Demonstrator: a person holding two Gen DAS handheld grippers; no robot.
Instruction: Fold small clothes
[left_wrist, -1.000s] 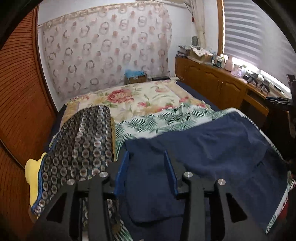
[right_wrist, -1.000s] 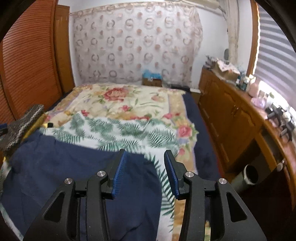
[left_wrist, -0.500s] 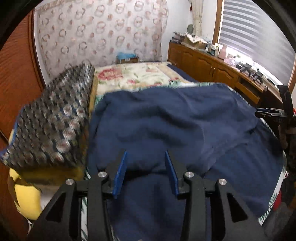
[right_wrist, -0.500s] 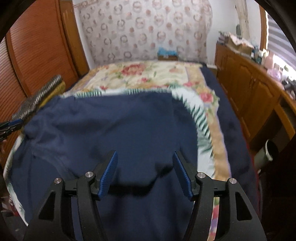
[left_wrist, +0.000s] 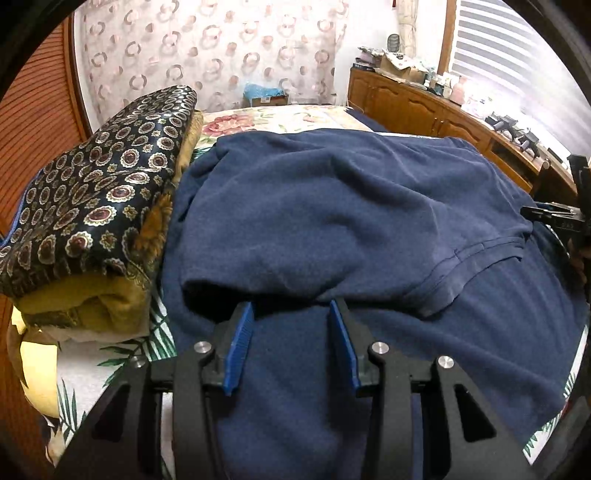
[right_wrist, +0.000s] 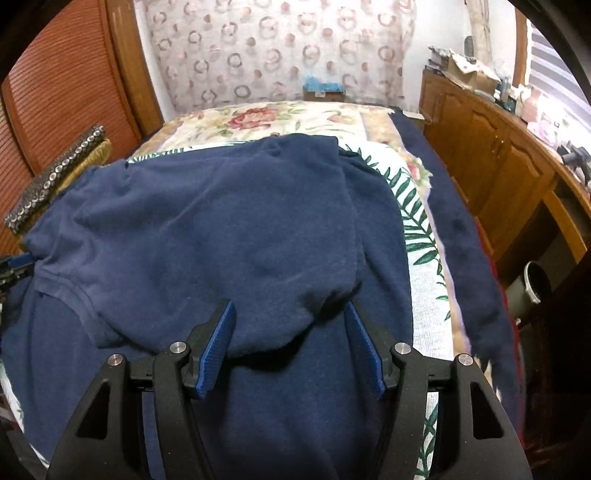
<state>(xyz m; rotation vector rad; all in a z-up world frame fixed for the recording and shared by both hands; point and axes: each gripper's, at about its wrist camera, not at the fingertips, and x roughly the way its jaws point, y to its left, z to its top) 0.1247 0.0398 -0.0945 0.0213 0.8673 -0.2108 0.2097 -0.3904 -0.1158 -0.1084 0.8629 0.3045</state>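
While a navy garment (left_wrist: 332, 206) lies folded over on the bed (right_wrist: 421, 280), the left gripper (left_wrist: 291, 317) and right gripper (right_wrist: 290, 325) have just been opening, apparently touching nothing. Only the left view shows patterned folded bedding (left_wrist: 99, 192) closely crowding the garment's left edge.

You have one navy garment (left_wrist: 332, 206) on one bed (right_wrist: 295, 118), one stack of folded patterned cloths (left_wrist: 99, 192) beside it, two grippers, each with two blue pads, and one cardboard box (right_wrist: 323, 92) beyond.
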